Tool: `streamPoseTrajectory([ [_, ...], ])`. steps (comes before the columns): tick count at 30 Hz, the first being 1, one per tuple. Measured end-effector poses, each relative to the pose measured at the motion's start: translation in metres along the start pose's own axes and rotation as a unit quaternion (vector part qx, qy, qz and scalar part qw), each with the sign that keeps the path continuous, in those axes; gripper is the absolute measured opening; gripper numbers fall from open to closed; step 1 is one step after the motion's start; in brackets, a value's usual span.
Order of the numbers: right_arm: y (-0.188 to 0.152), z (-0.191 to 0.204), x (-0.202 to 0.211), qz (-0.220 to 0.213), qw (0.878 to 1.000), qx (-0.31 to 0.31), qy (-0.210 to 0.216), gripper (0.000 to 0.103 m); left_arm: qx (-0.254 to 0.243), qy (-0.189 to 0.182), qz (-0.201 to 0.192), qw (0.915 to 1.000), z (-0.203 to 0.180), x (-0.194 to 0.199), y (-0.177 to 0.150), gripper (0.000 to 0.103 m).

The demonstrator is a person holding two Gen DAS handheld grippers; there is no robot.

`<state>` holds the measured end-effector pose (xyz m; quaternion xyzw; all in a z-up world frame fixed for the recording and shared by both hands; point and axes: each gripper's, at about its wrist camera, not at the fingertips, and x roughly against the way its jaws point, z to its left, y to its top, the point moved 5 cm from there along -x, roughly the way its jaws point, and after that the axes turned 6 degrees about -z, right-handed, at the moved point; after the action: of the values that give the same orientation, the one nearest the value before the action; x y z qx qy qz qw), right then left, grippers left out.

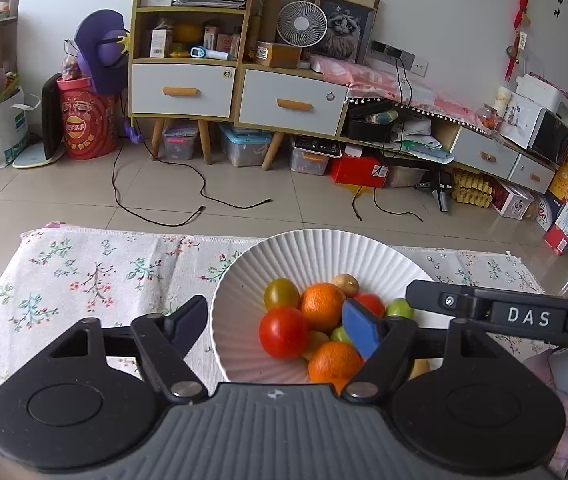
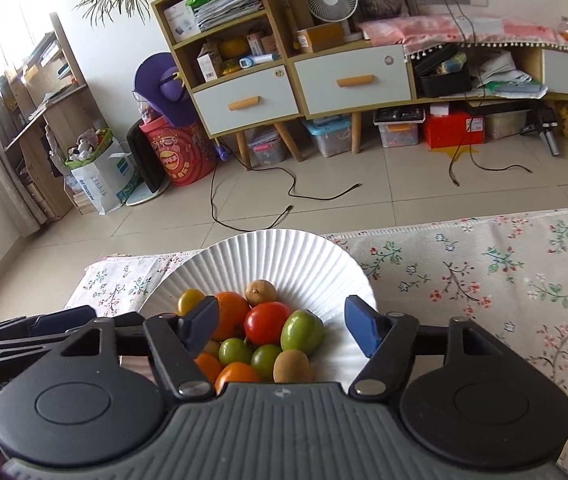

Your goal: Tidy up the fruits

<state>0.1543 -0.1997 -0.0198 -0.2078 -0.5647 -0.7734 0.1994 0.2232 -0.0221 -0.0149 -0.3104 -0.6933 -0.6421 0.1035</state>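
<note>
The left gripper (image 1: 274,322) is hanging with its jaws spread wide and nothing between the pads, one finger over the cloth beside the bowl (image 1: 316,252), the other over the fruit. The right gripper (image 2: 280,326) is likewise standing open and holding nothing, its fingers spanning the heap. The fruit is sitting piled in the white ribbed bowl: a red tomato (image 1: 284,332), oranges (image 1: 321,306), green and yellow tomatoes, and a kiwi (image 2: 292,366). The bowl is resting on a flowered tablecloth (image 2: 484,280). A person's fingers (image 1: 564,432) are showing at the left view's right edge.
</note>
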Motion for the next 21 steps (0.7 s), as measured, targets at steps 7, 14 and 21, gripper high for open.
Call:
streamPoseTrajectory([
  [7, -0.006, -0.005, 0.022, -0.003, 1.000, -0.019, -0.009, 0.085, 0.003, -0.006, 0.009, 0.9999, 0.000, 0.022, -0.013, 0.093],
  [14, -0.028, -0.008, 0.043, 0.008, 0.999, -0.024, -0.042, 0.090, 0.009, 0.005, 0.025, 0.9996, 0.004, 0.043, -0.034, 0.102],
  [21, -0.055, 0.003, 0.074, 0.015, 0.996, 0.029, -0.077, 0.095, 0.002, 0.025, 0.045, 0.9987, 0.008, 0.067, -0.054, 0.103],
])
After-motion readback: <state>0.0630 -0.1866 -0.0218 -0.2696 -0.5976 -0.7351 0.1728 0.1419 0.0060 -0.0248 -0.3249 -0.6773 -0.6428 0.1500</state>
